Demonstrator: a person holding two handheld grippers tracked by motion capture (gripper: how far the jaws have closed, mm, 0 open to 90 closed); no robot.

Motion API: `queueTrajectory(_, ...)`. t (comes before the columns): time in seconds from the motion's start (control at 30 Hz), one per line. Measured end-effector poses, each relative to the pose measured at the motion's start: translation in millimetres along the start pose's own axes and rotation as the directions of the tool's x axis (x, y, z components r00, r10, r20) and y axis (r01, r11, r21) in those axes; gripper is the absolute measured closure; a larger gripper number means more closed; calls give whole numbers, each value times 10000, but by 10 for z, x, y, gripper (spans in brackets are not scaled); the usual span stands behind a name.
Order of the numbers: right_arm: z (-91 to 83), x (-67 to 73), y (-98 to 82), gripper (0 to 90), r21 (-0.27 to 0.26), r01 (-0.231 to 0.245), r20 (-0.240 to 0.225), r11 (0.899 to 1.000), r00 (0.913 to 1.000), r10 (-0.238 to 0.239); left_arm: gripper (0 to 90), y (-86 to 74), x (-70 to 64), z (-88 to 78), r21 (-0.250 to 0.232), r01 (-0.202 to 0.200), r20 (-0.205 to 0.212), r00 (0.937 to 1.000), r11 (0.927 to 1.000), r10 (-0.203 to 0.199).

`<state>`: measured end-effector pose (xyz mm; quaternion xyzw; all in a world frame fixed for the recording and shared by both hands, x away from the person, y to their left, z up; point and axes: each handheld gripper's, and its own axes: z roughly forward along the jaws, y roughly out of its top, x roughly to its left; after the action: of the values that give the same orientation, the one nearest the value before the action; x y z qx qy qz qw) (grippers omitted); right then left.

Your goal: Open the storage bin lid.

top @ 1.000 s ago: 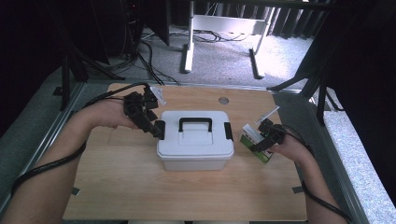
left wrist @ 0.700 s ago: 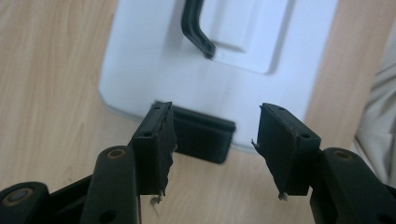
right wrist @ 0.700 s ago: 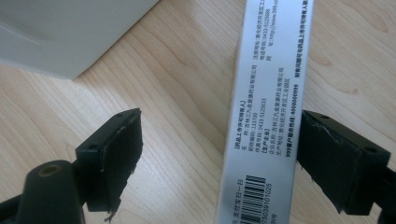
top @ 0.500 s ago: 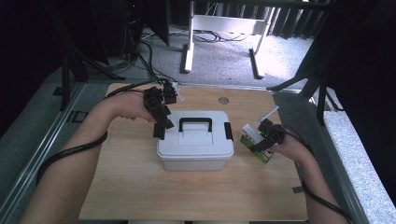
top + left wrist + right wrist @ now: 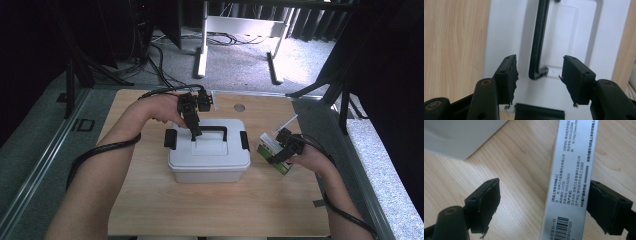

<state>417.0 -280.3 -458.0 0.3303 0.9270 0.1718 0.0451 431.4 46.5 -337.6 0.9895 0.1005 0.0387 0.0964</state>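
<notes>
A white plastic box [image 5: 210, 156] with a black carry handle [image 5: 215, 130] stands mid-table. My left gripper [image 5: 195, 129] hovers over the handle's left end, pointing down, open. In the left gripper view its jaws [image 5: 539, 67] straddle the handle's end [image 5: 538, 45] above the white lid [image 5: 506, 37], with gaps on both sides. Right of the box my right gripper [image 5: 281, 150] is low over the table at a small green and white carton [image 5: 266, 147]. In the right gripper view the carton [image 5: 571, 175] lies between the open jaws [image 5: 545, 188], against the right one and clear of the left.
Black latches [image 5: 170, 139] [image 5: 244, 140] sit at both ends of the box. A round hole [image 5: 239, 107] marks the wooden table [image 5: 150, 205] at the back. Cables trail from both grippers. The box's corner [image 5: 454, 135] lies close to the right gripper.
My left gripper has swung from the box's left side rightward and now hangs over the handle's left end. The right gripper and carton have stayed put.
</notes>
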Motion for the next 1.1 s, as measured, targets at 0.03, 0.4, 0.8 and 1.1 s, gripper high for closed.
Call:
queueTrajectory(0.03,0,0,0,156,0,0,0,10000,10000,0,462,26,8,12,24,-71,16,10000,10000,71)
queueTrajectory(0.4,26,-23,-17,156,30,-12,-75,10000,10000,12,505,235,62,152,511,-646,0,9979,9966,646)
queueTrajectory(0.8,61,-50,-17,155,46,-91,-219,9999,9997,92,634,380,41,262,990,-1037,84,9946,9897,1034)
queueTrajectory(1.1,56,-43,-2,139,32,-120,-51,9999,9999,120,723,434,1,340,1168,-1171,108,9931,9862,1166)
